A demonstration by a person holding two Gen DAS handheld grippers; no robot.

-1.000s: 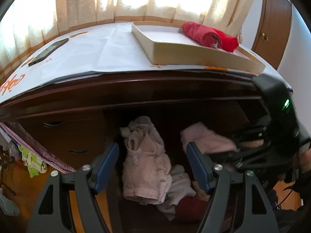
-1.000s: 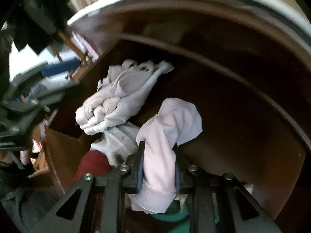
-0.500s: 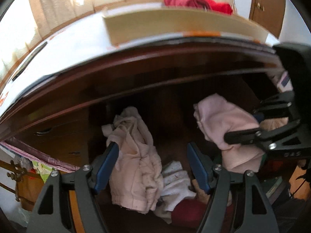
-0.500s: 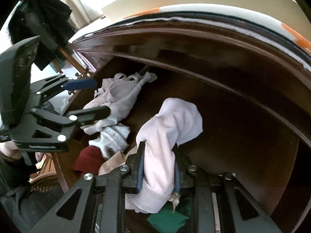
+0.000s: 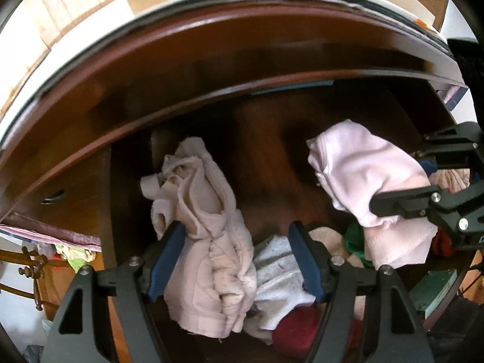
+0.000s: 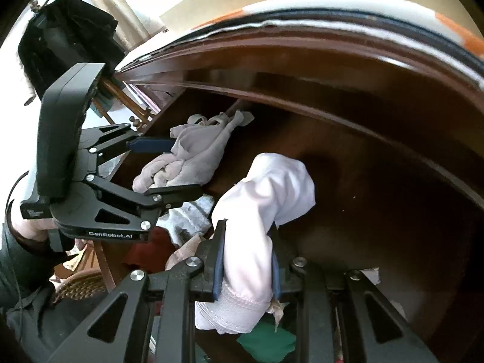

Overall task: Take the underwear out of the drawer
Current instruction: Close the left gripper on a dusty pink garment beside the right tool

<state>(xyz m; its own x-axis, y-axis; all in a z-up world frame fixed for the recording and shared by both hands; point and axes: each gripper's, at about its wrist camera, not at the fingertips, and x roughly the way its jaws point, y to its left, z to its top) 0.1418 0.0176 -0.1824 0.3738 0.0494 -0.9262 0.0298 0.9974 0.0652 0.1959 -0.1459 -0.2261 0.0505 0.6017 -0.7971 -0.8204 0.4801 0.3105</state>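
The right gripper (image 6: 246, 260) is closed on a pale pink underwear piece (image 6: 266, 205), with the fabric pinched between both blue pads and bunched above and below them. In the left wrist view the same garment (image 5: 363, 175) hangs in the air over the right side of the open drawer (image 5: 272, 157), above the clothes left inside.

The left gripper (image 5: 236, 260) is wide open and holds nothing. Its pads straddle a crumpled beige garment (image 5: 205, 220) that lies on the drawer floor against the left wall. The right wrist view shows one finger (image 6: 151, 145) above this garment and the other below it. Whether the pads touch the cloth cannot be told.

Beside the beige garment lie a white speckled cloth (image 5: 278, 281), a dark red item (image 5: 299, 329) and a green item (image 6: 266, 341).

Risks from this position:
- The lower edge of the held piece hangs close to the green item and other clothes. Lifting at a shallow angle could drag a neighbouring item out.
- The dresser top edge (image 5: 242, 45) overhangs the drawer. A steep withdrawal could snag the raised fabric, or the gripper itself, on it.
- Closing the left gripper now could also catch the white speckled cloth, which sits just beside the right pad.
- The two grippers work close together. Crossing paths could cause a collision.
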